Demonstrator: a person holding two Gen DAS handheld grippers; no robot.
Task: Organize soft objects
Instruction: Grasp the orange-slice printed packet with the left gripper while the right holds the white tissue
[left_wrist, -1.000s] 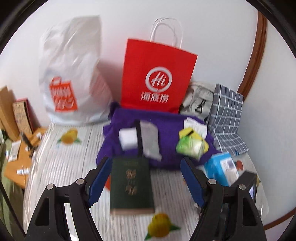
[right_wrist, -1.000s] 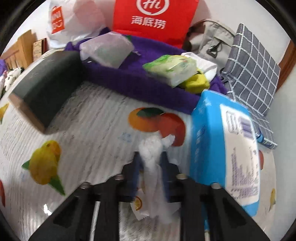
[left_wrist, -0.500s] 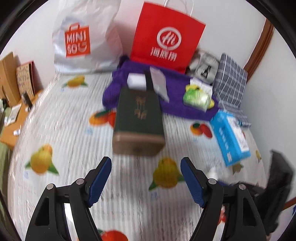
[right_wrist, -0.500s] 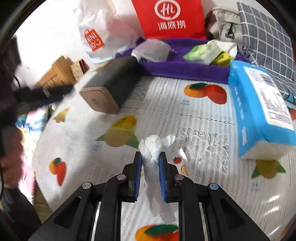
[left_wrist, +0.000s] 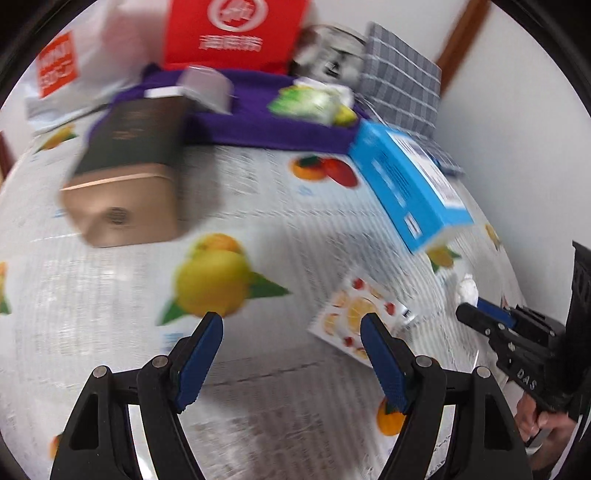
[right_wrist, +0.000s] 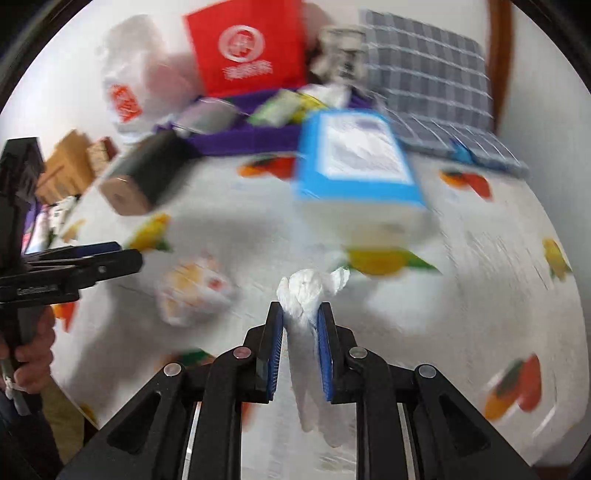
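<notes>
Right gripper (right_wrist: 300, 314) fingers pinch a crumpled white tissue (right_wrist: 303, 291); left gripper (left_wrist: 291, 325) fingers gape, empty, above the table (left_wrist: 110, 295).

a table under a white fruit-print cloth (left_wrist: 258, 387) carries a dark box with a tan end (left_wrist: 125, 173), a blue tissue pack (left_wrist: 410, 177), a flat fruit-printed packet (left_wrist: 358, 317) and a purple cloth (left_wrist: 266, 125) at the back.

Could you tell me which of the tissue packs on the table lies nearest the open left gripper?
The small flat pack printed with fruit, just beyond the left gripper. The big blue pack and the green pack on the purple cloth lie farther back.
</notes>
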